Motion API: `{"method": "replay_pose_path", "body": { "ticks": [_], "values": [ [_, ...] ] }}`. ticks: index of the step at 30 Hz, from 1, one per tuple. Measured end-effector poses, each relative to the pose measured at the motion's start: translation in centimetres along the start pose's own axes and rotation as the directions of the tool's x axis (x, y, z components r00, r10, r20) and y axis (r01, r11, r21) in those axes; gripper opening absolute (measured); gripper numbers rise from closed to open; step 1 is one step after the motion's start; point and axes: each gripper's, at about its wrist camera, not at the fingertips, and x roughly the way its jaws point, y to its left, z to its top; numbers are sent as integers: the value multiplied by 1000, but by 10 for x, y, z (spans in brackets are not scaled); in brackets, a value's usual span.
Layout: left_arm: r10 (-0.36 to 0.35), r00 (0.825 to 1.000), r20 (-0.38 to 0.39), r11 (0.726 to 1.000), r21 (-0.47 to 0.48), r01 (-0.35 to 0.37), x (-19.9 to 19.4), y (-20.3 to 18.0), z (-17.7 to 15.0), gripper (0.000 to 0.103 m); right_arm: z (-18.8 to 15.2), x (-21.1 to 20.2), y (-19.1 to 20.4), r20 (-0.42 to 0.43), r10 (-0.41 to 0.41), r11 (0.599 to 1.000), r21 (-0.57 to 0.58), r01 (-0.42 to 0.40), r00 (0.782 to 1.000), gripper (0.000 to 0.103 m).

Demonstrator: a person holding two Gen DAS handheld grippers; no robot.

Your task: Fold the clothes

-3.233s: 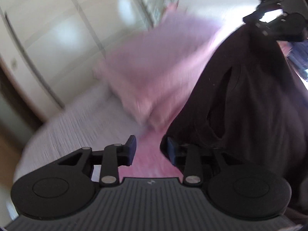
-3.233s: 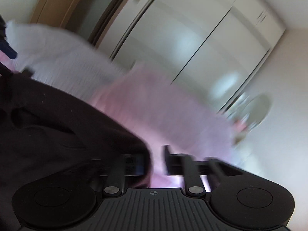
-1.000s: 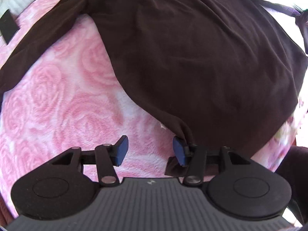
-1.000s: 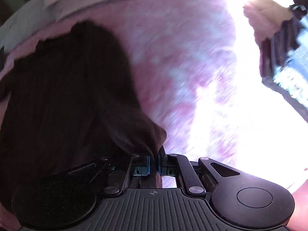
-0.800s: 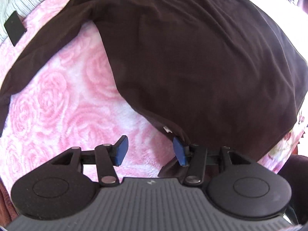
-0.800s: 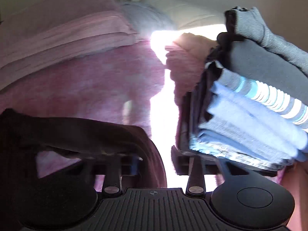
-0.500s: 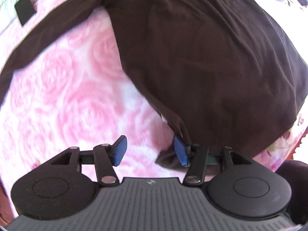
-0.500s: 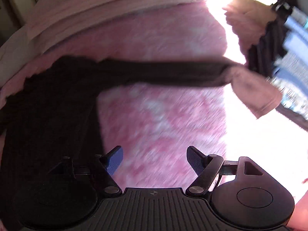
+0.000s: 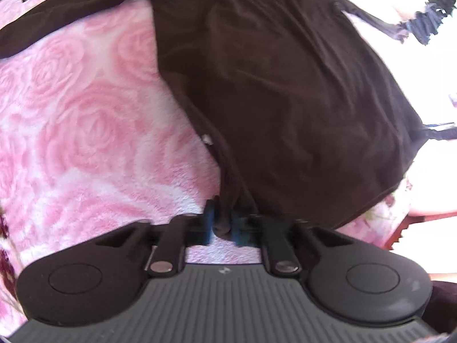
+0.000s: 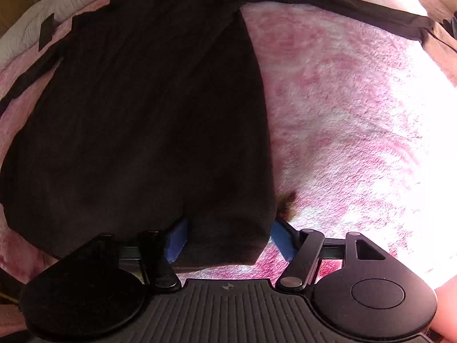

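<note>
Brown shirt (image 10: 148, 120) hem: left gripper (image 9: 224, 224) pinched, right gripper (image 10: 228, 240) seemingly straddling.

Bare pink blanket (image 10: 357, 120) beside the dark top (image 10: 148, 108) lies unobstructed.

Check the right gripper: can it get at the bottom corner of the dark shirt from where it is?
Probably yes. The right gripper stands open astride the hem corner of the dark shirt, flat on the pink blanket, with nothing in between.

both wrist views: steeply down, close | shared: dark shirt (image 9: 285, 85), blanket (image 10: 342, 128)
</note>
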Motion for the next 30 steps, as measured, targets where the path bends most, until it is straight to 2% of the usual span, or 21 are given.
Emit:
{"method": "replay_pose_path", "body": {
  "ticks": [1, 2, 3, 4, 6, 7, 10, 13, 17, 21, 22, 23, 25, 27, 30],
  "values": [
    [-9, 1000, 6, 1000, 3, 9, -5, 1, 0, 6, 1, -2, -5, 14, -4, 1000, 23, 4, 1000, 66],
    [-13, 1000, 1, 1000, 9, 13, -8, 1, -1, 6, 1, -2, -11, 11, 11, 998, 56, -12, 1000, 57],
    [-16, 1000, -6, 1000, 15, 17, -11, 1, -2, 6, 1, -2, -17, 8, 27, 996, 89, -27, 1000, 45],
    [-16, 1000, -22, 1000, 19, 16, -13, 1, -3, 5, 1, -1, -19, -10, 42, 994, 99, -40, 999, 23],
    [-15, 998, -63, 1000, 8, 15, -22, 2, -5, 5, 2, -6, -20, -45, 54, 994, 97, -49, 998, 6],
    [-17, 996, -83, 1000, -4, 17, -28, 3, -6, 6, 4, -11, -19, -64, 50, 995, 86, -45, 997, 5],
    [-56, 992, -111, 998, -47, 51, -52, 2, -11, 6, 7, -42, -12, -139, -46, 998, 28, 50, 989, 4],
    [-87, 987, -137, 995, -68, 78, -67, -8, -22, 6, -1, -66, -2, -182, -88, 996, -15, 87, 979, 4],
    [-106, 971, -214, 987, -144, 76, -33, -12, -47, 6, -21, -46, -6, -249, -111, 993, -2, 114, 962, 4],
    [-110, 949, -296, 982, -183, 56, -5, -16, -59, 8, -32, -13, -5, -339, -148, 989, -55, 138, 929, 5],
    [-100, 948, -302, 984, -172, 49, -7, -17, -56, 9, -30, -13, -4, -340, -162, 987, -62, 150, 926, 8],
    [-90, 948, -306, 986, -160, 42, -10, -18, -53, 11, -28, -14, -3, -341, -177, 984, -70, 162, 923, 25],
    [-52, 947, -316, 991, -130, 11, -19, -17, -44, 15, -17, -23, 5, -299, -260, 965, -119, 234, 918, 46],
    [-8, 949, -316, 994, -109, -28, -29, -13, -33, 16, 3, -31, 13, -231, -263, 961, -148, 233, 937, 46],
    [61, 965, -254, 991, -97, -89, -44, -4, -5, 19, 38, -39, 23, -133, -224, 965, -172, 200, 966, 46]
  ]
}}
